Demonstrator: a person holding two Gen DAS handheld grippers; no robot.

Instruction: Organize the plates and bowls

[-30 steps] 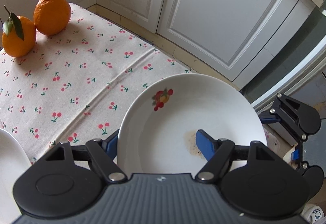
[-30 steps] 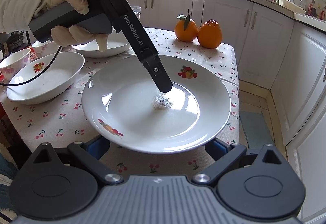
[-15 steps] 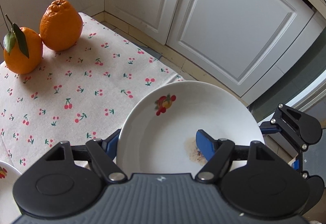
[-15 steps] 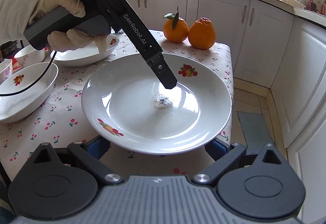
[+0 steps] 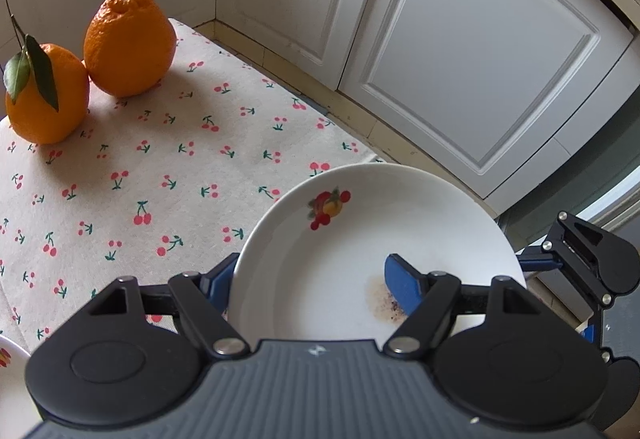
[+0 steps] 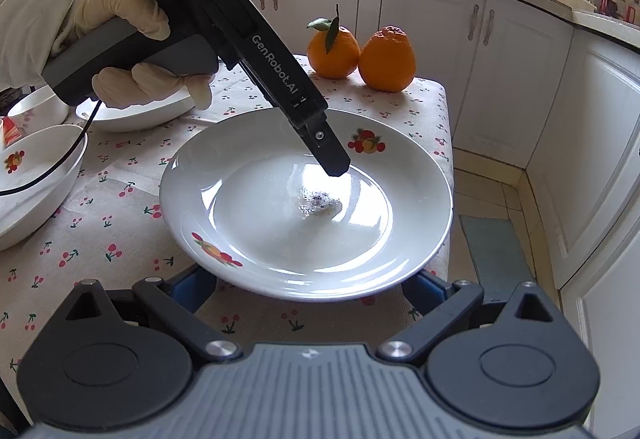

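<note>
Fingers of the left gripper (image 5: pixel 308 285) are clamped on the rim of a white plate (image 5: pixel 340 251): 1 blue pad (image 5: pixel 400 289) lies on the inside of the plate next to a brownish stain (image 5: pixel 378 299), the other sits under the rim at the left. From the right wrist view this gripper (image 6: pixel 334 165) slants down over the plate (image 6: pixel 256 223), its tip above a small patch of residue (image 6: pixel 318 201) at the centre, and a gloved hand (image 6: pixel 140 51) holds its handle.

The right gripper (image 6: pixel 310 289) reaches under the near edge of the same plate; its 2 blue pads stand wide apart, 1 at each side, below the rim. Whether they press on the plate I cannot tell, since the rim hides their tips.

The plate carries 2 fruit prints and hangs just above the right end of the desk (image 5: pixel 160 167), which is covered with a cherry-print cloth. At the far corner 2 oranges (image 5: pixel 128 39) stand touching each other, 1 with a leaf on its stem. To the left 3 white bowls (image 6: pixel 36 191) rest on the cloth. White cabinets (image 5: pixel 460 51) run along the wall behind the desk.
</note>
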